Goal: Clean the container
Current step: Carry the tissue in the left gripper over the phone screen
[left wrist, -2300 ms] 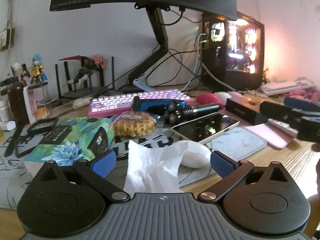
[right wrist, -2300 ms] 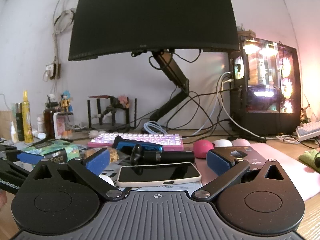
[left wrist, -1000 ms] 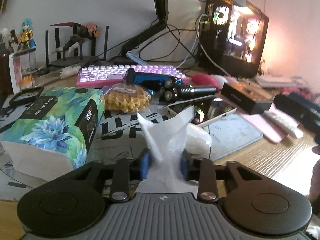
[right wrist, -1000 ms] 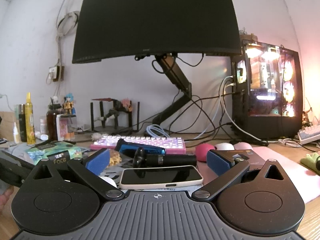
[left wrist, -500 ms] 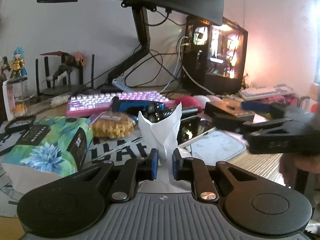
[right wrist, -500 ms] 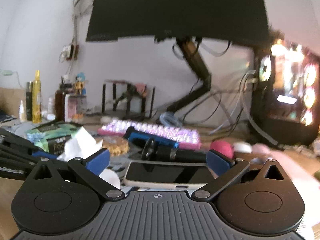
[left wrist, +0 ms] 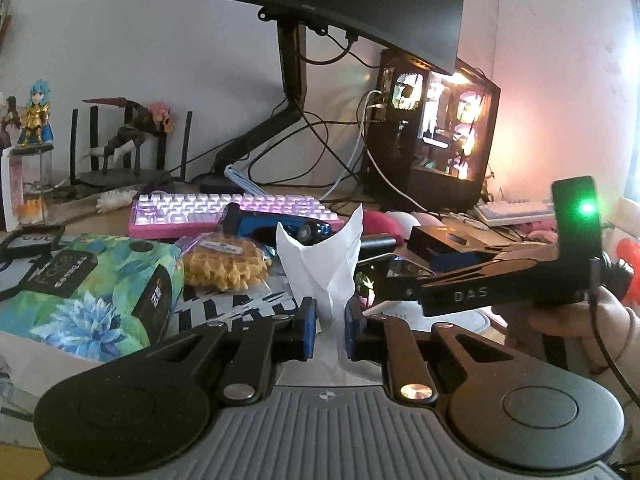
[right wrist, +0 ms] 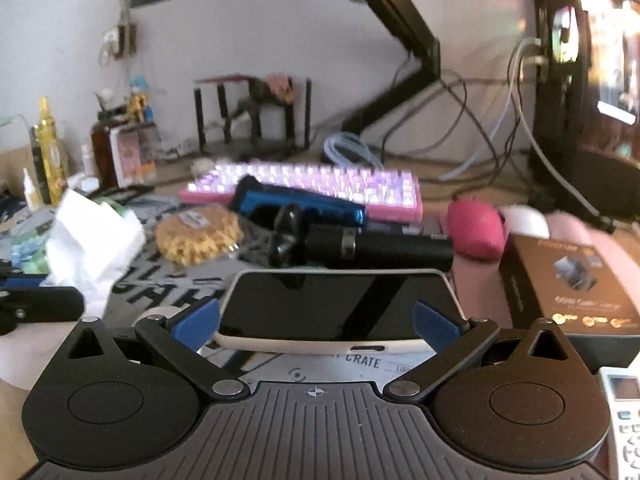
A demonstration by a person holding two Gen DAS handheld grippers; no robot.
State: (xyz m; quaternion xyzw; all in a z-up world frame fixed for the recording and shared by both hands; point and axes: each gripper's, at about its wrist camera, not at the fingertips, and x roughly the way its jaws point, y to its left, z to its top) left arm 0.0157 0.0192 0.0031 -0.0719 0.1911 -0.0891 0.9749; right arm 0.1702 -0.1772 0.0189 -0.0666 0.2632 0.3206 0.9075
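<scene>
Left wrist view: left gripper (left wrist: 327, 330) pinching tissue (left wrist: 324, 264); right gripper (right wrist: 316, 322) spread around phone (right wrist: 340, 304). Container unseen; likely wiping stage, needing it located.

Left tool (left wrist: 327, 332): black linkage arms, blue finger pads (left wrist: 308, 330), silver screws, ribbed grey body. Right tool (right wrist: 316, 322) matches; side view shows "DAS" lettering, green light.

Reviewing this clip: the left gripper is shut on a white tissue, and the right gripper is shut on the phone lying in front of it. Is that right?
Not quite. The left gripper is shut on the white tissue, but the right gripper is open: the right wrist view shows its fingers spread either side of the phone, not clamping it.
</scene>
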